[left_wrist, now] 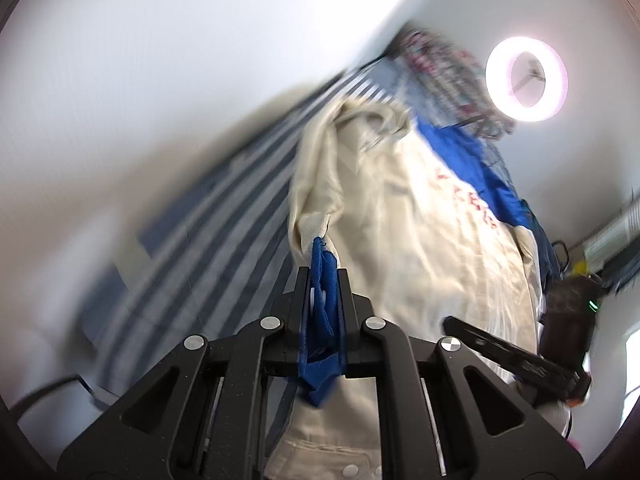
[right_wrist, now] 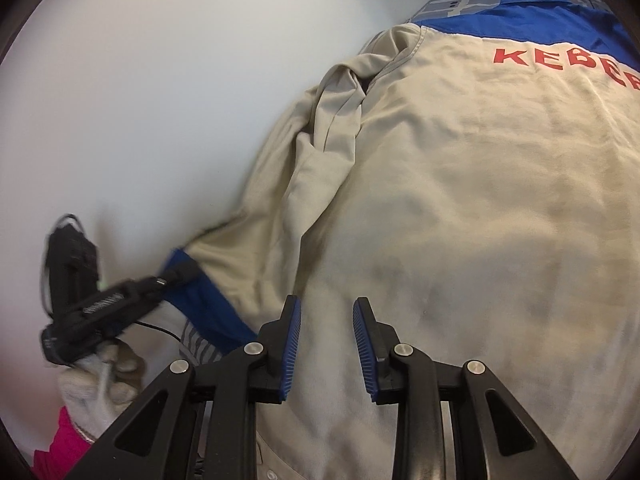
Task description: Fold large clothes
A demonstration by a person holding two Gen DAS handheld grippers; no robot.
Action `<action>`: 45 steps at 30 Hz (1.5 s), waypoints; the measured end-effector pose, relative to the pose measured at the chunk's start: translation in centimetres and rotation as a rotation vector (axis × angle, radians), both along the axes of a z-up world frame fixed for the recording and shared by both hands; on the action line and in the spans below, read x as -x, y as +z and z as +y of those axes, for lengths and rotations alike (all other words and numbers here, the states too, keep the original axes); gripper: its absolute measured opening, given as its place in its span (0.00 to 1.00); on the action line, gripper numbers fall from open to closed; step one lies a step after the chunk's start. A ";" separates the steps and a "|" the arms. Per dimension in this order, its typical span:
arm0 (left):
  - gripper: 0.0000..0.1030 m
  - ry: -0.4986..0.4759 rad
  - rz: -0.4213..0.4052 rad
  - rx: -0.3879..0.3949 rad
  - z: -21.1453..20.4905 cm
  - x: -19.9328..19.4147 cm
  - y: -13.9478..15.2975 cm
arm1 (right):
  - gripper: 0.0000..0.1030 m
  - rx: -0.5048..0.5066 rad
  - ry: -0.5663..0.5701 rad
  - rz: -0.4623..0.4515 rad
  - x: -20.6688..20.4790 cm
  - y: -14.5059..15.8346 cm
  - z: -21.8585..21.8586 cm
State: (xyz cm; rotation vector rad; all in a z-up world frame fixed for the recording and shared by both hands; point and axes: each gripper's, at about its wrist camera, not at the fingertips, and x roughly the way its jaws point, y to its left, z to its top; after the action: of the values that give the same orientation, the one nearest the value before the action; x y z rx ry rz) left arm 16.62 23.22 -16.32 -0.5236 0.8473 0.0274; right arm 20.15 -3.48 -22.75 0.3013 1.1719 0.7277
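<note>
The beige jacket (right_wrist: 460, 200), with blue yoke and red lettering, lies back-up on the striped bed sheet (left_wrist: 208, 216). The left gripper (left_wrist: 324, 280) is pinching the jacket's blue cuff (left_wrist: 320, 344). The right gripper (right_wrist: 326, 312) is spread above the jacket's back, holding nothing.

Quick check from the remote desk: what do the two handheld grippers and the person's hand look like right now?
Both are black plastic linkage grippers with silver round pivot pins. The right gripper has ribbed blue pads on its fingers. The left gripper, seen from the right wrist, has a black body with white lettering, a small green light and a thin black cable. The left hand wears a light knit glove, with a pink sleeve behind it.
</note>
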 end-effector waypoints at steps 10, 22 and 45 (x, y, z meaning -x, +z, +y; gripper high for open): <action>0.08 -0.112 -0.123 -0.071 -3.1 2.5 3.3 | 0.47 -0.033 -0.014 -0.029 -6.4 5.4 3.1; 0.08 -0.115 -0.118 -0.030 -1.8 2.9 2.2 | 0.48 0.057 -0.004 -0.018 -14.9 6.2 14.2; 0.07 -0.143 -0.195 -0.082 -1.8 3.3 5.0 | 0.00 0.184 -0.022 -0.052 -19.2 4.5 18.1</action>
State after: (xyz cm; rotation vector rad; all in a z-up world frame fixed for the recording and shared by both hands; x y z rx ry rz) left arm 13.32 21.47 -11.33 -0.3810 0.6878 -0.1181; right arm 39.34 14.62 -18.27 0.1402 1.1752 0.5997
